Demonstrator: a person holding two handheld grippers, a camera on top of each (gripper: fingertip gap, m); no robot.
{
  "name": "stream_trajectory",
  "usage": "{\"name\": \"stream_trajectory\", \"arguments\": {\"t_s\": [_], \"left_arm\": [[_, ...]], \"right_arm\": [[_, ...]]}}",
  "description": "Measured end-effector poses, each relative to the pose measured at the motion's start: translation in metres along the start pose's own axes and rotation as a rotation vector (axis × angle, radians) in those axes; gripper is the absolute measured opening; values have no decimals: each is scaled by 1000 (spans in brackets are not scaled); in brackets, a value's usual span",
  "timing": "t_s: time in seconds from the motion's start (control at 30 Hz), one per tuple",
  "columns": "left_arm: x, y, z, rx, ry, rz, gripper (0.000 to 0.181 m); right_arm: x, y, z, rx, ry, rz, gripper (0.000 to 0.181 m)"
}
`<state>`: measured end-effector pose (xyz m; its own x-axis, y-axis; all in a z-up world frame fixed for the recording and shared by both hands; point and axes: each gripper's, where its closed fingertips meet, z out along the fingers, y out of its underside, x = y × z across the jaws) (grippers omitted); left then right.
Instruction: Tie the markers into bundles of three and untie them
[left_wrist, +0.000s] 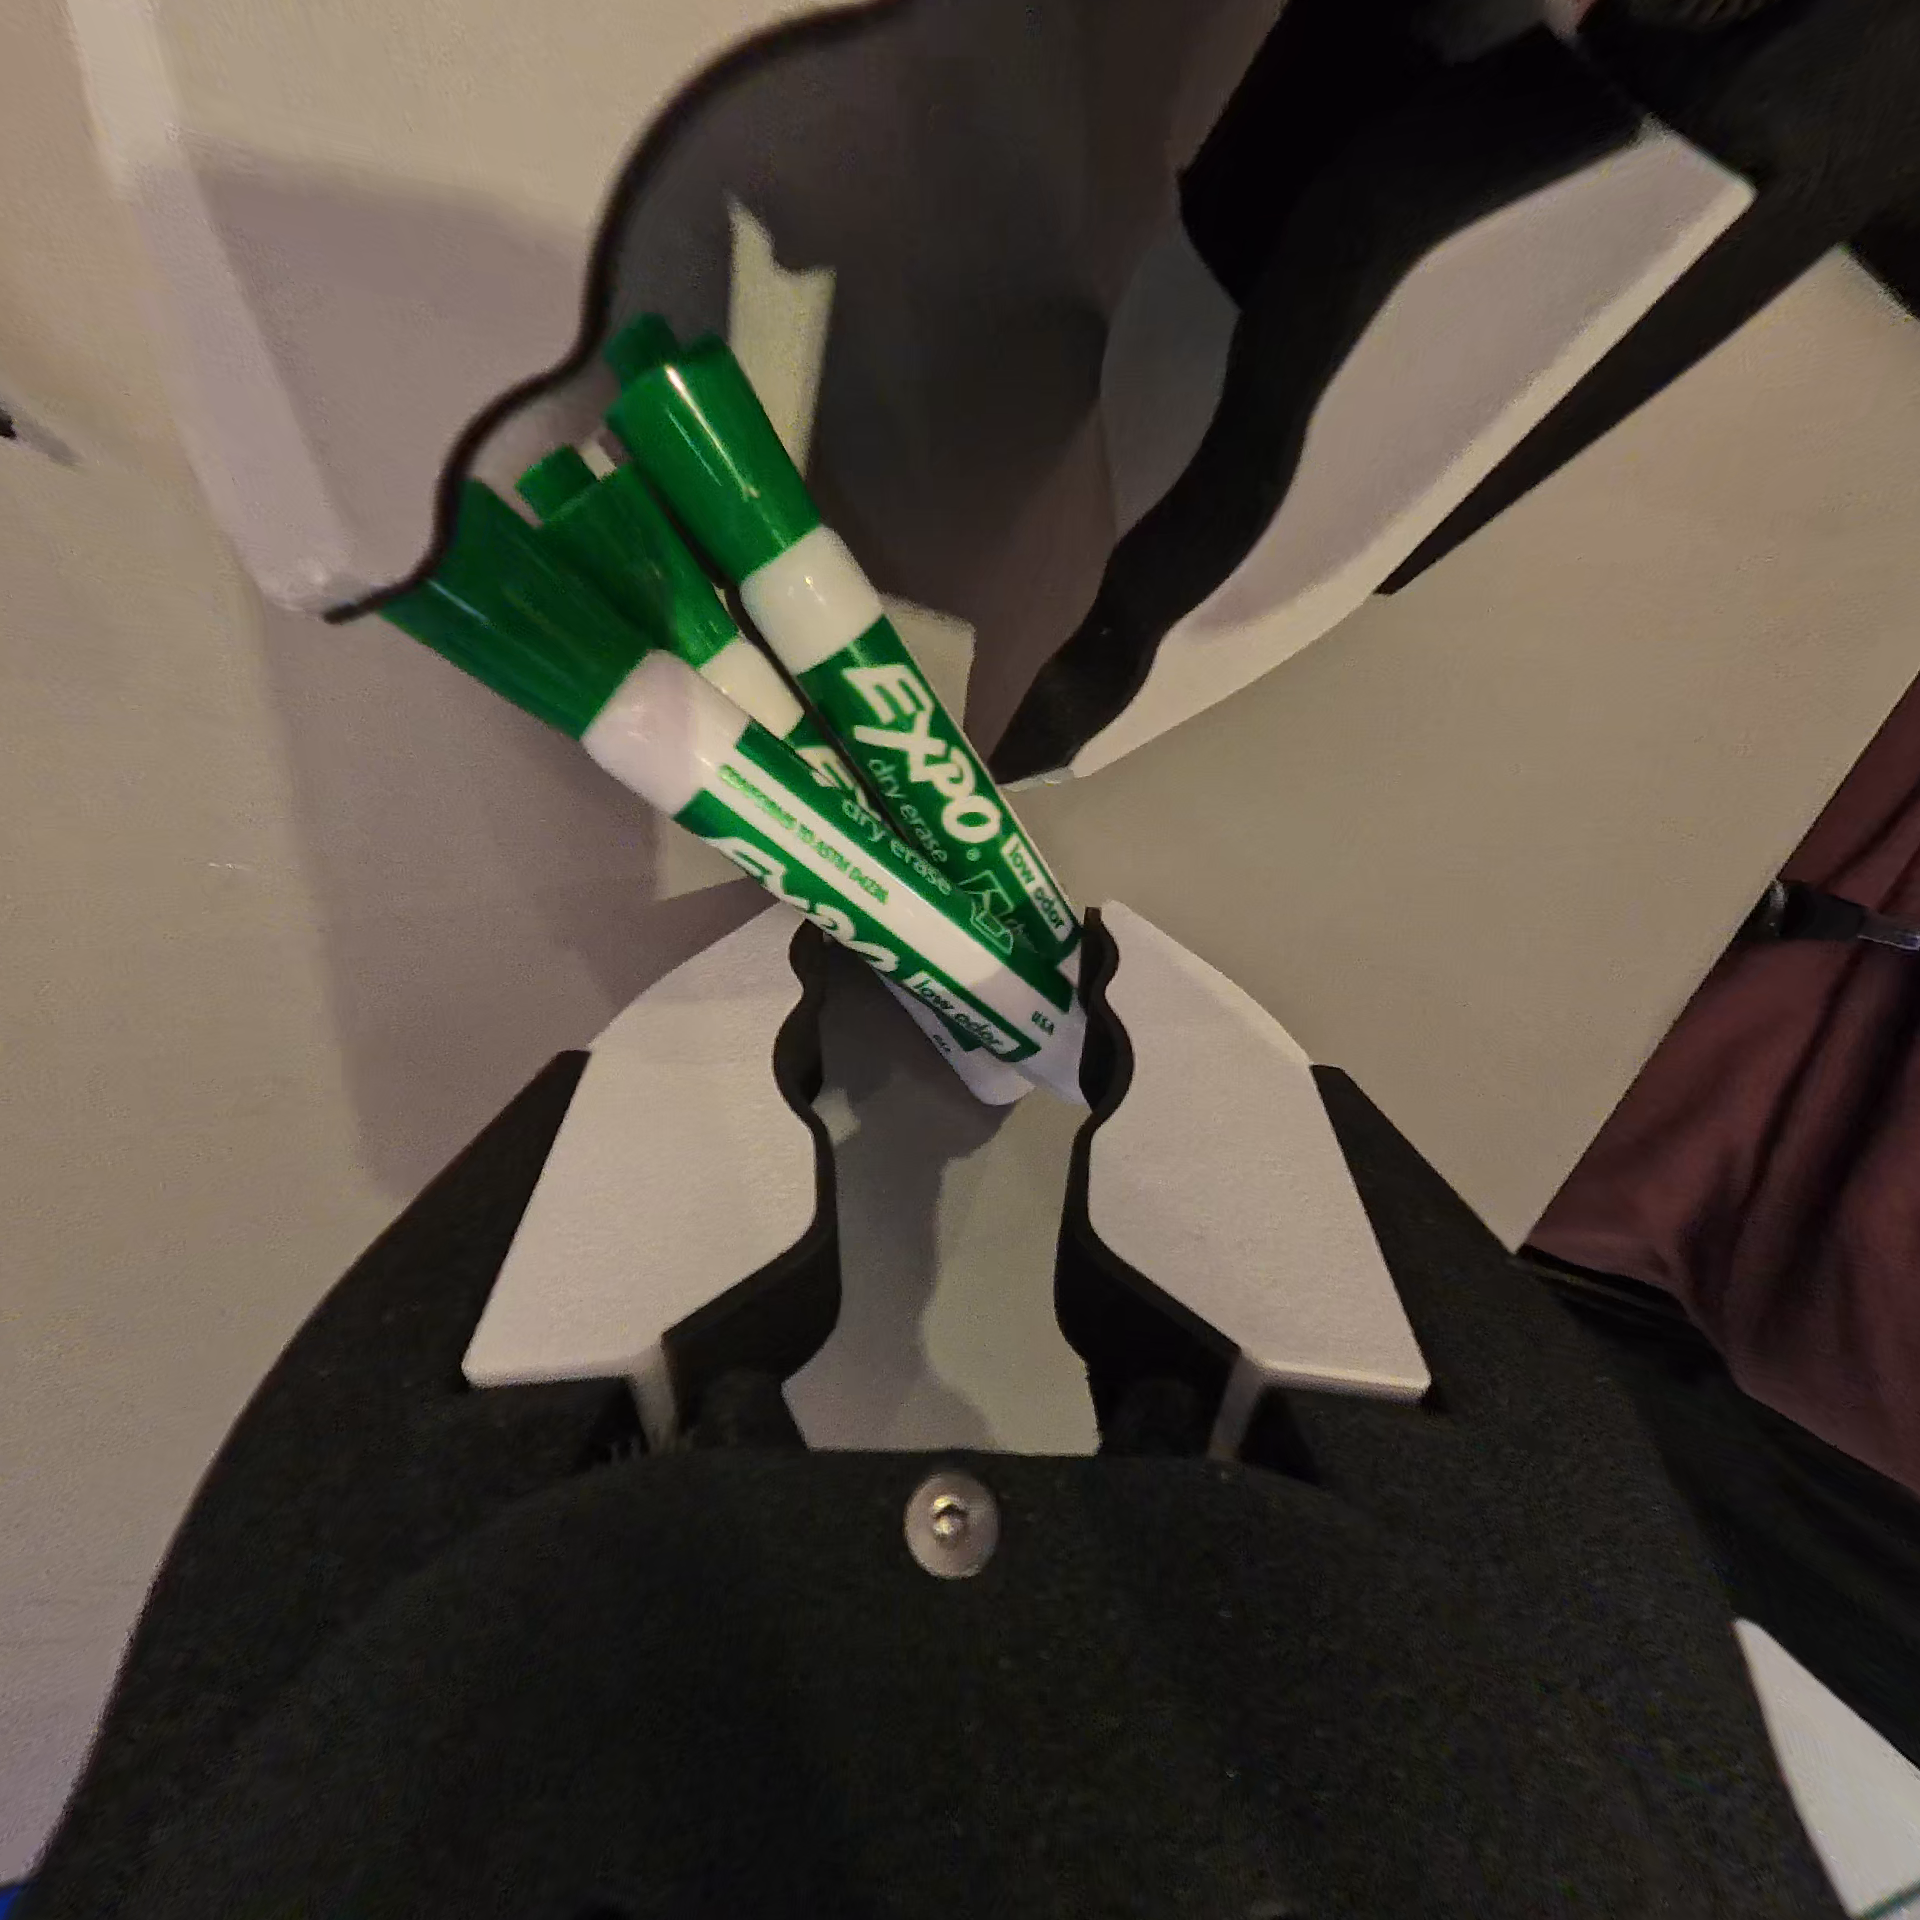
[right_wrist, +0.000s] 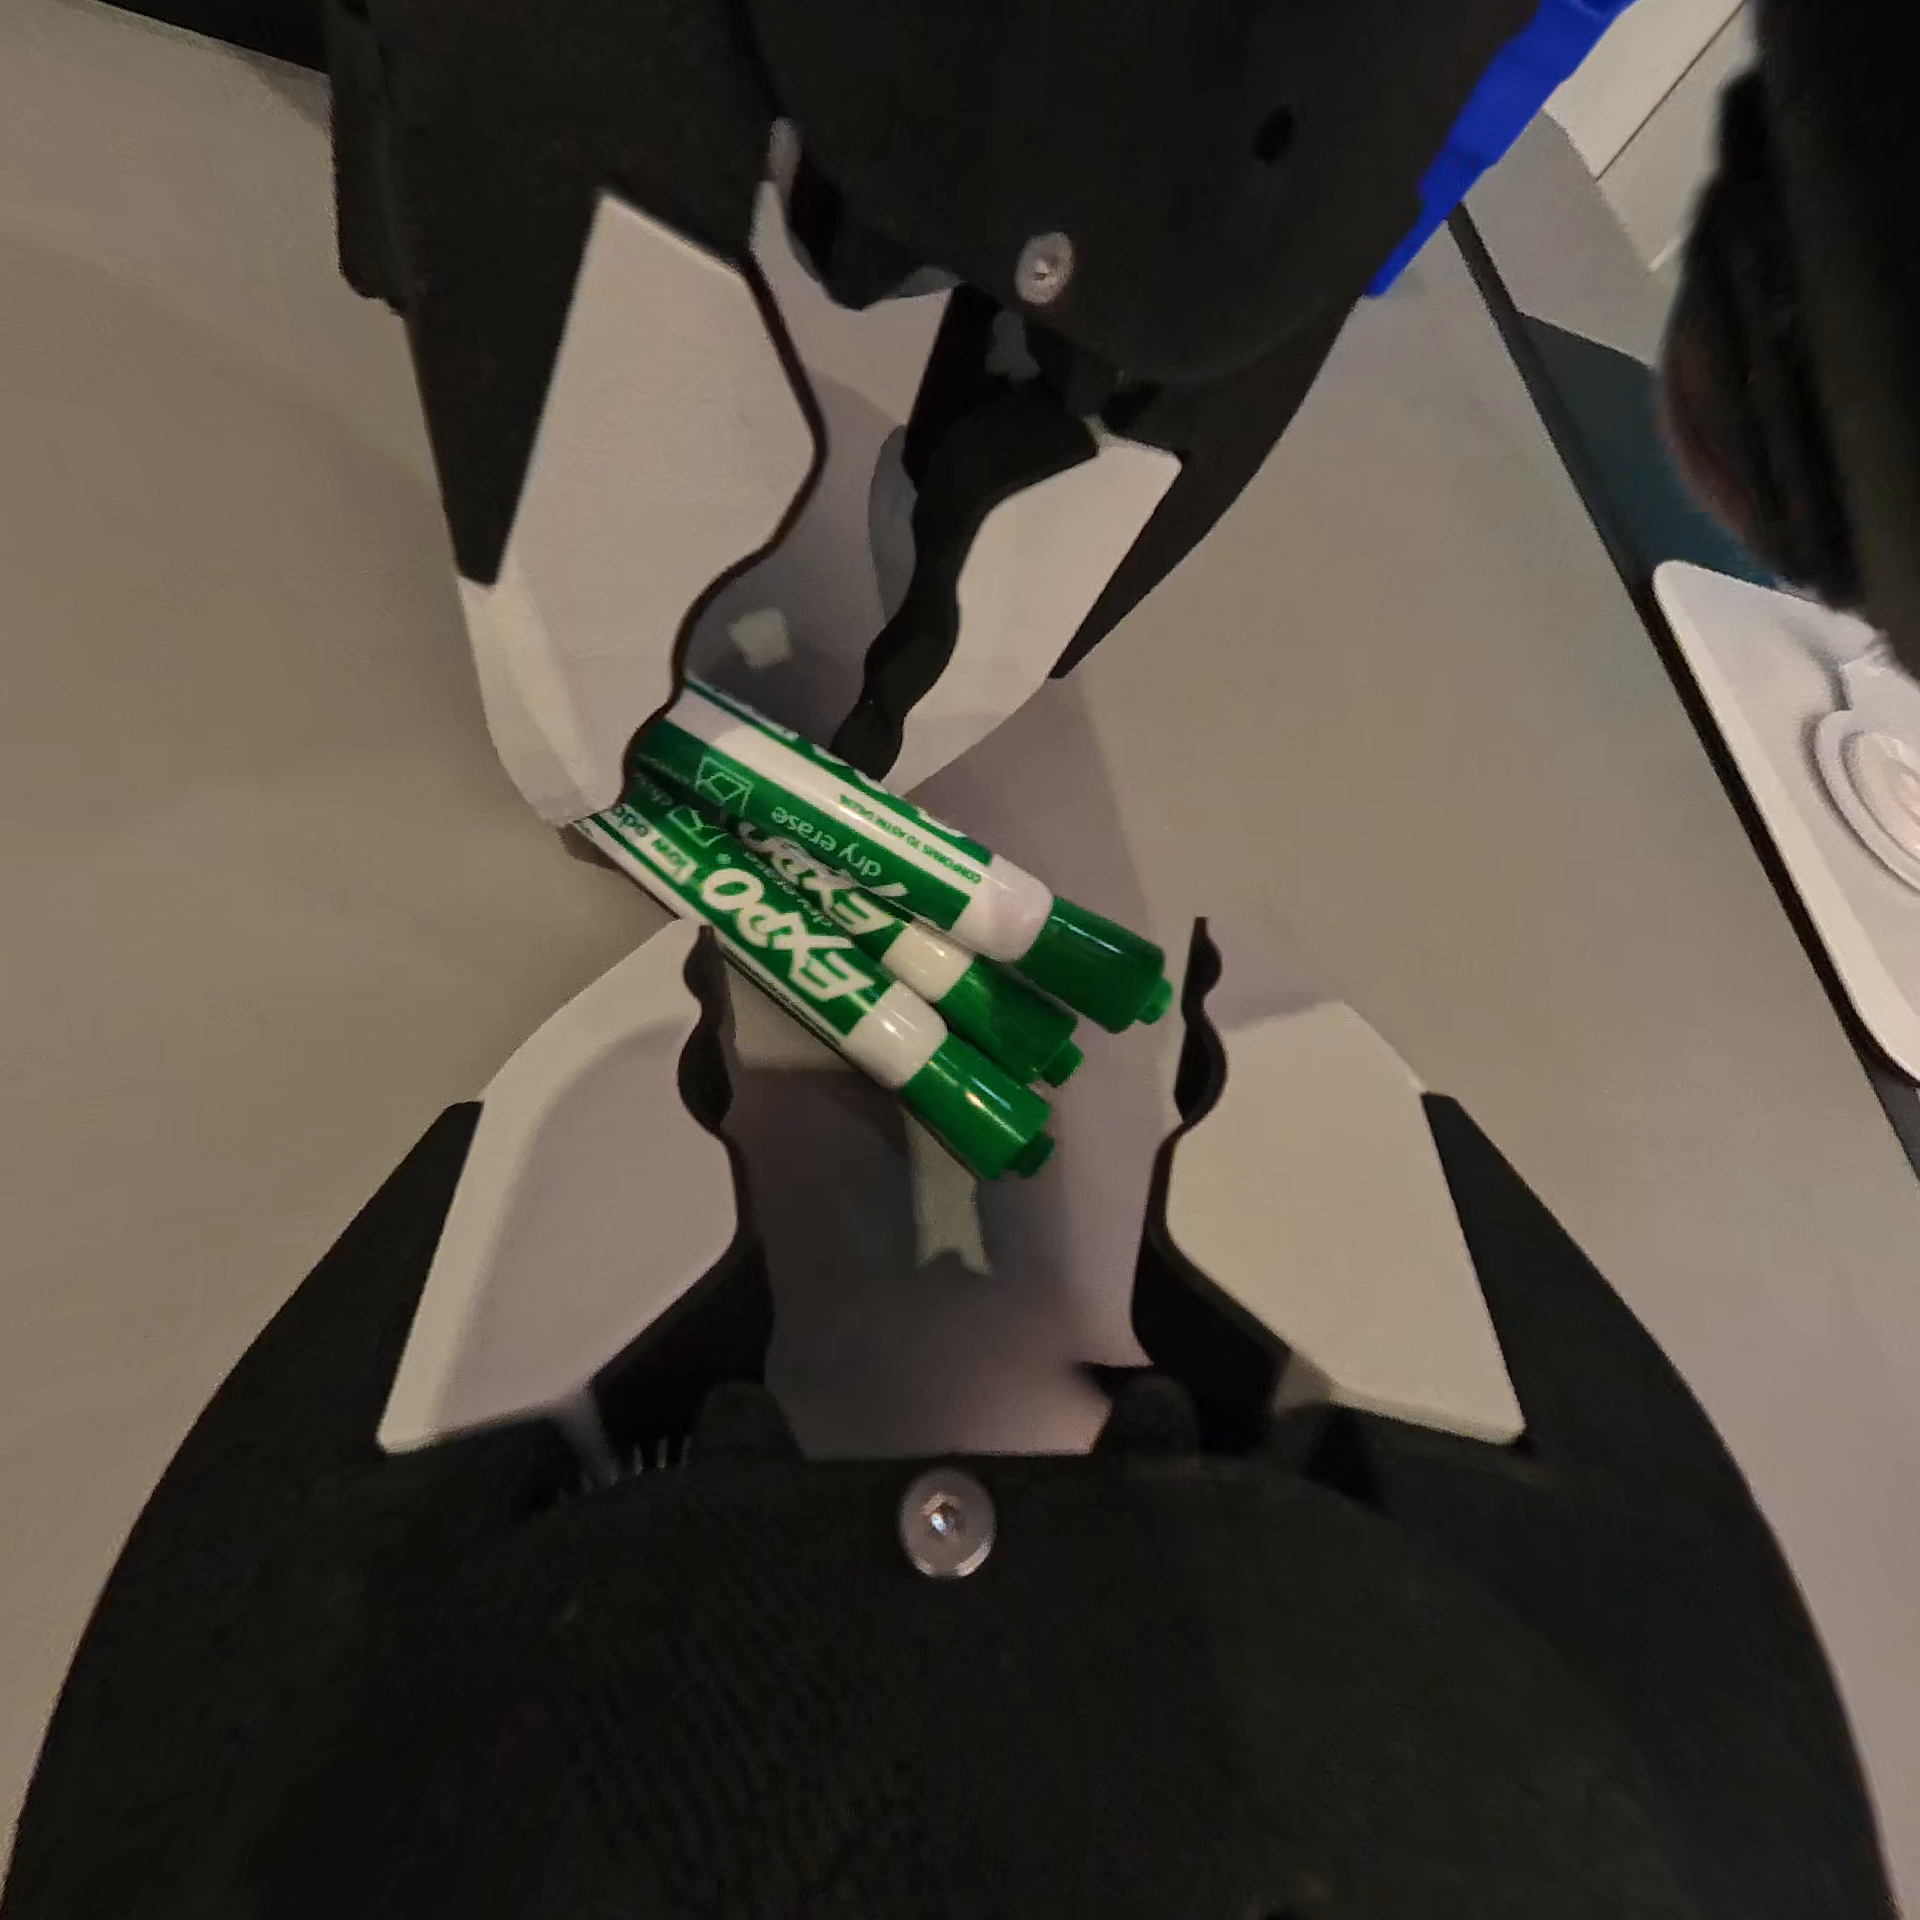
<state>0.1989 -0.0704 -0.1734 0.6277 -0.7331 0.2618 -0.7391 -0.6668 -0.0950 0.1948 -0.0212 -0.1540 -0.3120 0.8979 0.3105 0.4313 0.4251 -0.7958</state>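
Markers (left_wrist: 831, 748), three green-capped w/ white barrels, were fanned in a loose clutch above the pale desk (left_wrist: 1403, 831), pinched at their butt ends by the left claw (left_wrist: 951, 1023). Its fingers were drawn in tight on those ends; from the right wrist view the same claw (right_wrist: 727, 769) came down from above, gripping the barrels at one end only. Probably held that way so the rest of the length stayed free for a tie to go round.

Caps pointed away from the left claw, toward the right claw (right_wrist: 951, 1029). That one stood spread, not touching anything I could make out; the caps (right_wrist: 1039, 1029) sat in the gap between its fingers, nearer its left finger. Judged: it was lined up to close on the cap end so both ends get squeezed together & the fan closes up.

No band or tie showed on the markers in either view, so bundling looked not yet done, or already undone; can't tell which. A small pale scrap (right_wrist: 951, 1210) lay on the desk under the caps; what it was, unclear.

Off to the side, a white tray-like thing (right_wrist: 1787, 790) lay near the desk edge, well apart from the markers.

Risk, as a guess: end-only grip lets the markers splay or slip.
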Motion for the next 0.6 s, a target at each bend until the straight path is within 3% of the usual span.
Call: {"name": "stream_trajectory", "arguments": {"t_s": [0.17, 0.4, 0.6], "left_arm": [[0, 2, 2, -4, -69, 44, 48], [0, 4, 3, -2, -107, 41, 48], [-4, 2, 4, -54, -161, 18, 47]], "right_arm": [[2, -1, -1, 3, 20, -19, 91], [-2, 8, -4, -29, -53, 40, 70], [-3, 10, -5, -37, -60, 53, 68]]}}
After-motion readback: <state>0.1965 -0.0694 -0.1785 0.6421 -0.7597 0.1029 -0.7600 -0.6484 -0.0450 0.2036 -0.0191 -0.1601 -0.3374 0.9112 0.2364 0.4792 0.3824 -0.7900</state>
